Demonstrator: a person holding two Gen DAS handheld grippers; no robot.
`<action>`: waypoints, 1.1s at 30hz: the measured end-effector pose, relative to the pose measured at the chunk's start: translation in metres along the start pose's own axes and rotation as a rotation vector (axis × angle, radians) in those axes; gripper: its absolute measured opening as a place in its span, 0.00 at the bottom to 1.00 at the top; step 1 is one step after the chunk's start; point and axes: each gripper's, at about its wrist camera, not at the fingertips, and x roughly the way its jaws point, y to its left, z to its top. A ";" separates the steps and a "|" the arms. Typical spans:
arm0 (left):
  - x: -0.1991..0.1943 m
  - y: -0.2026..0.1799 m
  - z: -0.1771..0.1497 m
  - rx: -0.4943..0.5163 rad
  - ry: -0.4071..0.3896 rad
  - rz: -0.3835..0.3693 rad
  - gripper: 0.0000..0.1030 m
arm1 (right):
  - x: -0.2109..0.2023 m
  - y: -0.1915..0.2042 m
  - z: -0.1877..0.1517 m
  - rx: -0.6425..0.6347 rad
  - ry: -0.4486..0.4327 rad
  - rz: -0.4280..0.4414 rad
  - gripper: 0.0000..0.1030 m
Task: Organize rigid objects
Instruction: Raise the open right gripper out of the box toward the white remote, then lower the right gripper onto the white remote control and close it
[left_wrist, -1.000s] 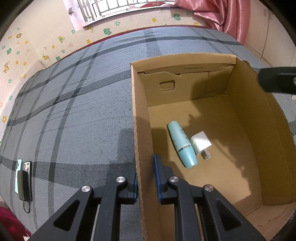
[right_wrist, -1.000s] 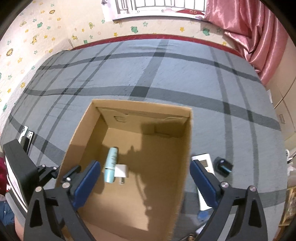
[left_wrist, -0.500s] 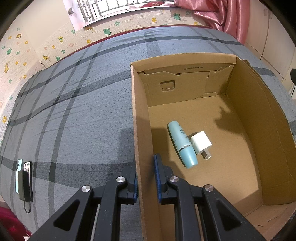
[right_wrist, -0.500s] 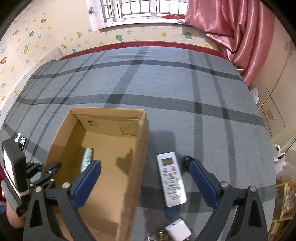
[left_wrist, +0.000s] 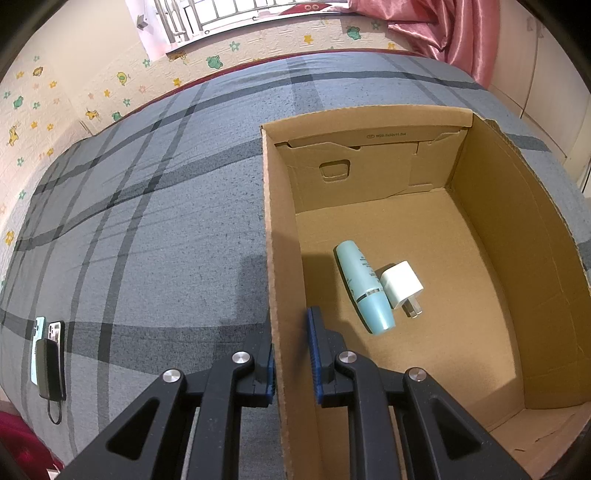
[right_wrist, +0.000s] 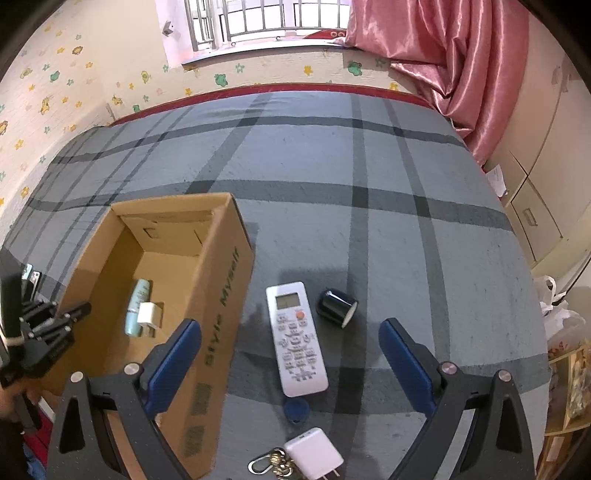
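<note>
Grey plaid bed (right_wrist: 369, 229), window at far wall. Cardboard box (right_wrist: 221, 288) at left, open-topped; inside lie a teal bottle (left_wrist: 364, 286) and white charger (left_wrist: 400, 283), touching. Left gripper (left_wrist: 291, 354) is clamped narrow on the box's left wall. Right gripper (right_wrist: 290, 363) spread wide over the remote (right_wrist: 296, 338); black cap (right_wrist: 336, 302) just right of it; second charger (right_wrist: 314, 458) with keys (right_wrist: 271, 466) nearest.
</note>
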 end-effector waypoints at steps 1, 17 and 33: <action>0.000 0.000 0.000 0.000 0.000 0.000 0.15 | 0.002 -0.002 -0.003 -0.004 -0.001 0.000 0.96; 0.001 -0.001 -0.001 0.003 -0.001 0.008 0.15 | 0.044 -0.018 -0.041 0.008 0.030 0.031 0.96; 0.001 -0.001 0.000 0.002 0.001 0.009 0.15 | 0.099 -0.014 -0.036 -0.041 0.112 0.039 0.96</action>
